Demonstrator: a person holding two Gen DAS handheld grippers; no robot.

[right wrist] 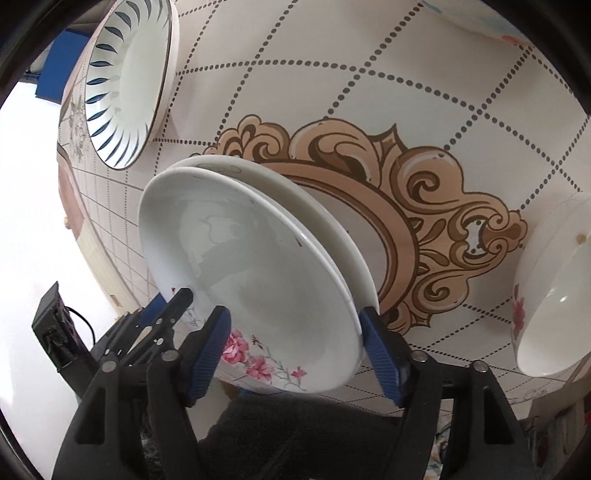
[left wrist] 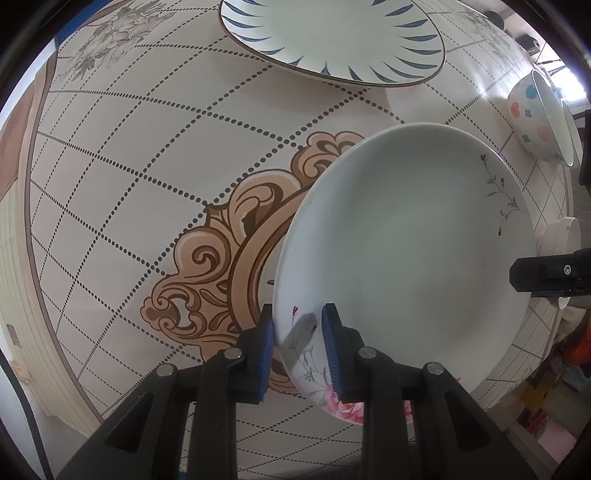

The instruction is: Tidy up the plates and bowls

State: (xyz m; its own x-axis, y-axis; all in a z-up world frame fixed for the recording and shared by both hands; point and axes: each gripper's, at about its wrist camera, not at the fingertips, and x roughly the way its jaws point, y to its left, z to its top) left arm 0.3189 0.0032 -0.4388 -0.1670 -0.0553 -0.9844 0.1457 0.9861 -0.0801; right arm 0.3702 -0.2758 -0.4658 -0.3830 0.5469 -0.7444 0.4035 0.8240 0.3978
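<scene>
We saw the floral plate [left wrist: 406, 240] pinched at its near rim by the left claw [left wrist: 297, 350], atop a plain plate [right wrist: 332, 229]. The right claw [right wrist: 295, 350] was spread, pads clear of the rim. Ahead lay open table [left wrist: 147, 147]; beyond, a blue-striped plate [left wrist: 332, 33]; rightward, bowls [left wrist: 535, 118].

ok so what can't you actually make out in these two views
- Left wrist view: the plate under the floral plate is hidden by it.
- Right wrist view: that lower plate shows only its rim; its face is covered.
- Left wrist view: the right gripper is cut off by the frame edge.
- Right wrist view: the dotted bowl is cropped at the top edge.
</scene>
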